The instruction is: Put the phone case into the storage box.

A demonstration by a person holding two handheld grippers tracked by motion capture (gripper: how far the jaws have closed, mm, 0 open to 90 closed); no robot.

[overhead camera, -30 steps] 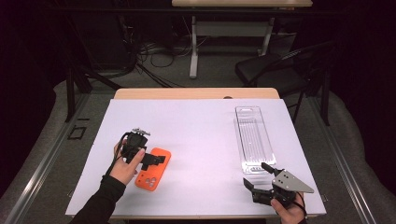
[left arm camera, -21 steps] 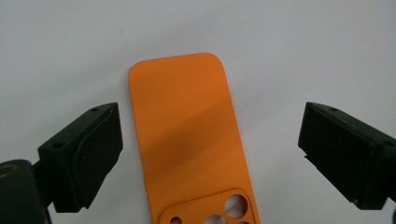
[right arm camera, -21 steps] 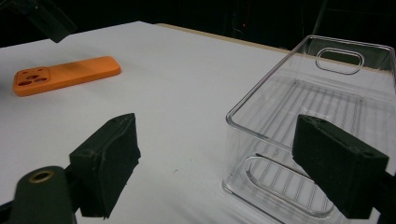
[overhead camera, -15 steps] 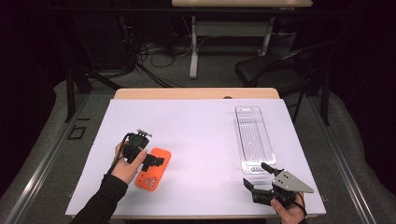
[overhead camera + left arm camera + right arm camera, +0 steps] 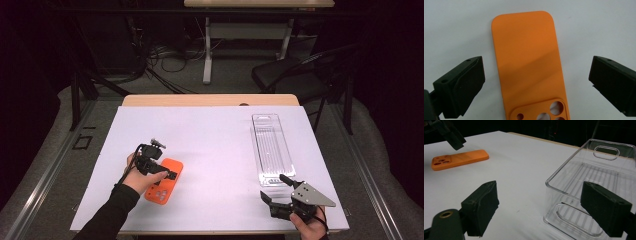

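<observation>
Left tongs (image 5: 535, 82) shifted slightly over orange case (image 5: 529, 65), spread; right tongs (image 5: 546, 207) unmoved lower right, spread; no writing readable.

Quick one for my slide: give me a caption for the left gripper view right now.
Left gripper open above the table, jaws either side of an orange phone case lying flat on white.

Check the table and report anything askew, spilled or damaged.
Nothing stands out. The orange phone case lies flat, camera cut-outs showing, between the open jaws of the left gripper. The clear plastic tray sits upright and empty on the white table cover, near the open right gripper.
</observation>
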